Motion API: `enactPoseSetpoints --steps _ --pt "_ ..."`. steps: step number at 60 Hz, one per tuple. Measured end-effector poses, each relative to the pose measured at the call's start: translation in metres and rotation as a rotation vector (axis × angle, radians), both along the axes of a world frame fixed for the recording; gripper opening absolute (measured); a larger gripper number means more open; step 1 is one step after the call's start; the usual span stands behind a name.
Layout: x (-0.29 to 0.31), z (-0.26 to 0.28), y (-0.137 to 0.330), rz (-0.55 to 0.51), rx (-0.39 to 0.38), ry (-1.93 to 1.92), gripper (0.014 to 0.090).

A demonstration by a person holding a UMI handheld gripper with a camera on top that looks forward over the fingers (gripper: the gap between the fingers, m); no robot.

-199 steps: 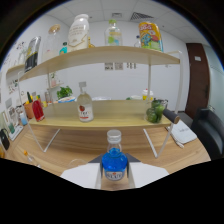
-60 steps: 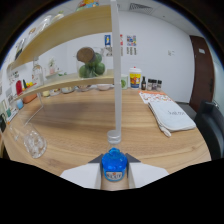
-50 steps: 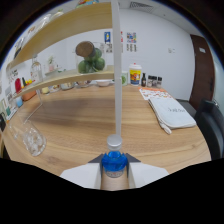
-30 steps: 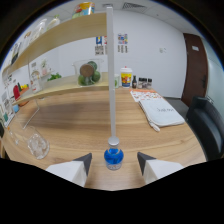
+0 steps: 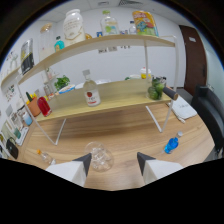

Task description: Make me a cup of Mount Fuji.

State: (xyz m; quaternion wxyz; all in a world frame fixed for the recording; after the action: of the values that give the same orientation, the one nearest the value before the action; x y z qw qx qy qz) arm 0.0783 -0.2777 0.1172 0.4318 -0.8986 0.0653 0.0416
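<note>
The gripper is held empty with its fingers spread above the wooden table, a clear glass lying just ahead of the left finger, presumably the cup to be filled, while the blue-capped bottle stands apart toward the table's right edge

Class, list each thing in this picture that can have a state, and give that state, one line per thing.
gripper: open, holding nothing
glass: upright on the table, empty, just ahead of the left finger
blue bottle: on the table, apart from the fingers, off to their right
clear bottle with red label: upright on the lower shelf, capped
</note>
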Motion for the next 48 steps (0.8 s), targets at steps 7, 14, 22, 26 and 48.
enactPoseSetpoints --steps 7,14,22,26,48 --pt "-0.042 0.029 0.011 0.036 -0.012 -0.031 0.0852" --pt "-0.074 0.085 0.023 0.061 0.036 -0.073 0.0852" --pt "-0.106 0.168 0.047 0.065 0.173 -0.064 0.0854" --pt "-0.123 0.207 0.061 0.075 0.246 -0.055 0.0854" --pt "-0.142 0.278 0.160 0.026 0.480 -0.106 0.0751"
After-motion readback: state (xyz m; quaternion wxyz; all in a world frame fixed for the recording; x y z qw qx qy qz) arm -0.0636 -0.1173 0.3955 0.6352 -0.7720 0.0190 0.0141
